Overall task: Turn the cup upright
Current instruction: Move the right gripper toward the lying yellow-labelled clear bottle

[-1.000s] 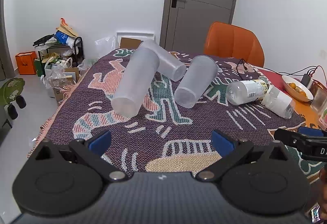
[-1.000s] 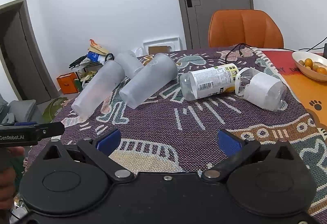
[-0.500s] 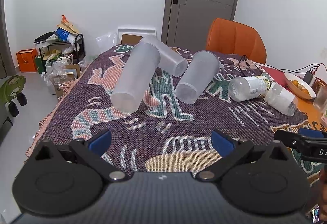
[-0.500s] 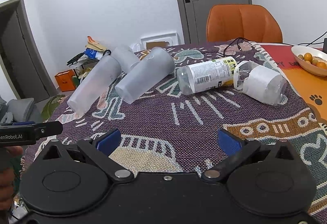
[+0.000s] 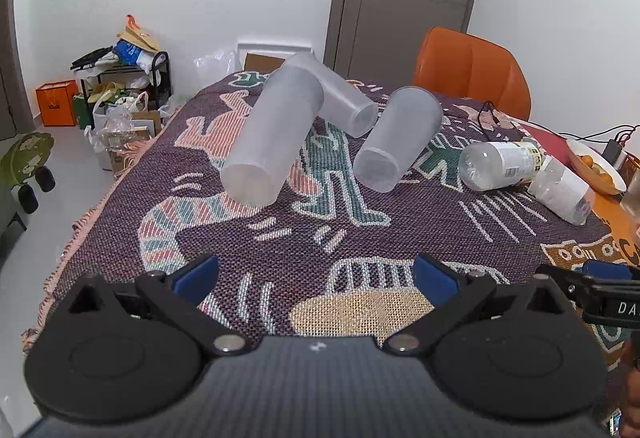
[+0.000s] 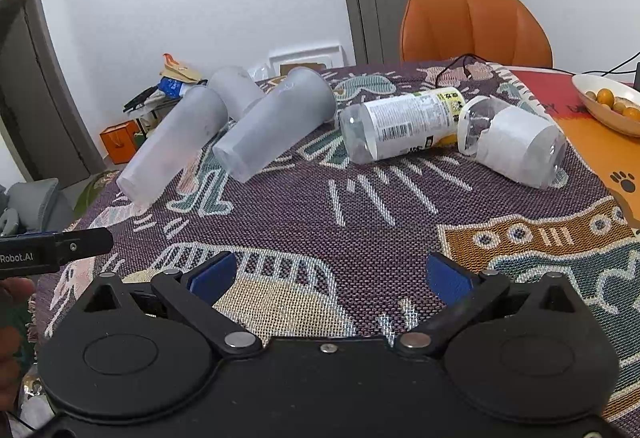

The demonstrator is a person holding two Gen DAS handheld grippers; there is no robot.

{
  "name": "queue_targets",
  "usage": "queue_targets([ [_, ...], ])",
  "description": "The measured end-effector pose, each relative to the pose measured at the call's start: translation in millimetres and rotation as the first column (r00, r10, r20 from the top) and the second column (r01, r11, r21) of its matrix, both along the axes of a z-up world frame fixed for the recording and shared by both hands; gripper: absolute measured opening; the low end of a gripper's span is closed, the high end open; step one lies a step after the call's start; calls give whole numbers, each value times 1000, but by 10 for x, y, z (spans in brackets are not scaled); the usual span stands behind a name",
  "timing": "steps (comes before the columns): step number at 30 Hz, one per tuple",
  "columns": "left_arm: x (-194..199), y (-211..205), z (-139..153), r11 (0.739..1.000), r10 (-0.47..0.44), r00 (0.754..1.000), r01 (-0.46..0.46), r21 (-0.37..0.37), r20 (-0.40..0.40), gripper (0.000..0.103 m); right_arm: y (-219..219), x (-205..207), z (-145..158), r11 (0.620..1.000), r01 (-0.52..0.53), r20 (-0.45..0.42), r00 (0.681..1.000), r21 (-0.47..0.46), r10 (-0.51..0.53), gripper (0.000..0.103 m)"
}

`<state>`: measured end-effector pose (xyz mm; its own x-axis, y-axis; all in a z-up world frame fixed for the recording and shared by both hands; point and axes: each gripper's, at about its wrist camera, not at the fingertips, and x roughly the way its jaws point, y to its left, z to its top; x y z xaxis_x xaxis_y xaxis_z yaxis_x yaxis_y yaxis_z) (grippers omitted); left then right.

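Three frosted plastic cups lie on their sides on the patterned cloth. In the left wrist view the left cup (image 5: 272,138) points its base at me, a second cup (image 5: 340,98) lies behind it, and a third cup (image 5: 400,138) lies to the right. The right wrist view shows them as well: the left cup (image 6: 172,146), the rear cup (image 6: 234,90), the third cup (image 6: 276,130). My left gripper (image 5: 316,274) is open and empty, short of the cups. My right gripper (image 6: 330,274) is open and empty, nearer the table's front.
A labelled clear bottle (image 6: 404,122) and a bottle wrapped in white paper (image 6: 516,142) lie on their sides at the right. A bowl of fruit (image 6: 608,106) sits on the orange mat. An orange chair (image 6: 476,26) stands behind the table. A cable (image 5: 496,114) lies near the far edge.
Both grippers have moved forward a little toward the cups and bottles, which now look slightly larger. Nothing on the table has moved. Both grippers stay open.
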<state>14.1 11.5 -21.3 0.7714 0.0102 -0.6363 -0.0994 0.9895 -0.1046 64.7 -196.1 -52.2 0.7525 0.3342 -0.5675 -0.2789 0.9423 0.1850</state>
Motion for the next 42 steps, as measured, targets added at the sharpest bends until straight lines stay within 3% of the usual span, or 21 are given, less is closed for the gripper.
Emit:
queue_targets([
  [20, 106, 112, -72, 1000, 10, 1000, -10, -29, -3, 103, 78, 126, 15, 1000, -9, 0, 1000, -9, 9, 103],
  [36, 431, 147, -201, 999, 14, 999, -16, -42, -34, 103, 20, 613, -11, 996, -6, 16, 1000, -94, 8, 102],
  [42, 564, 129, -238, 999, 7, 999, -9, -40, -43, 103, -31, 806, -3, 999, -2, -13, 1000, -48, 1, 102],
])
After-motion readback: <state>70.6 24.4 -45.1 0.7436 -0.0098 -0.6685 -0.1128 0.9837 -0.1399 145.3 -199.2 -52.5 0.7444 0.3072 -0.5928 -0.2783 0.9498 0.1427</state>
